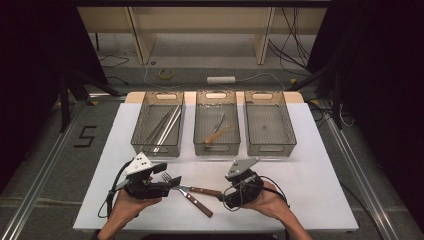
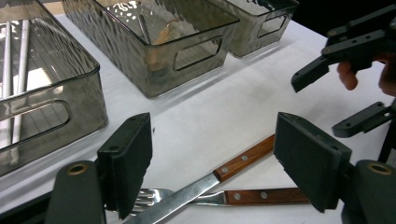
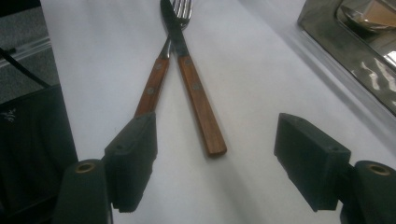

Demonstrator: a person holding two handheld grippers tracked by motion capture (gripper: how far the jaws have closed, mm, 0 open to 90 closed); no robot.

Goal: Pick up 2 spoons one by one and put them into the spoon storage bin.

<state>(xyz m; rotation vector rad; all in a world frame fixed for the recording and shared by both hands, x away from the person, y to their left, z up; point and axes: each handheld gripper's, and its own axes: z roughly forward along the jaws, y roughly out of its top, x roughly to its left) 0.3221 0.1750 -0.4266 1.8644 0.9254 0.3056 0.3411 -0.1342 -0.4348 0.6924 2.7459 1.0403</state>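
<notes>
A knife [image 1: 205, 191] and a fork [image 1: 199, 204], both with wooden handles, lie crossed on the white table top between my two grippers. My left gripper [image 1: 175, 183] points right and is open. In the left gripper view, my left gripper [image 2: 212, 126] has the knife's blade [image 2: 187, 193] and the fork's tines [image 2: 149, 196] low between its jaws, and the pads are clear of both. My right gripper [image 1: 221, 195] points left and is open. In the right gripper view, my right gripper [image 3: 215, 123] has the end of the knife handle [image 3: 203, 112] between its wide jaws, and the fork handle [image 3: 152, 88] runs behind the left jaw.
Three smoky translucent bins stand in a row at the back. The left bin [image 1: 156, 150] holds long metal utensils. The middle bin [image 1: 216, 150] holds a wooden-handled piece. The right bin [image 1: 270, 150] looks bare. The bare white table top [image 1: 310, 175] extends to the right.
</notes>
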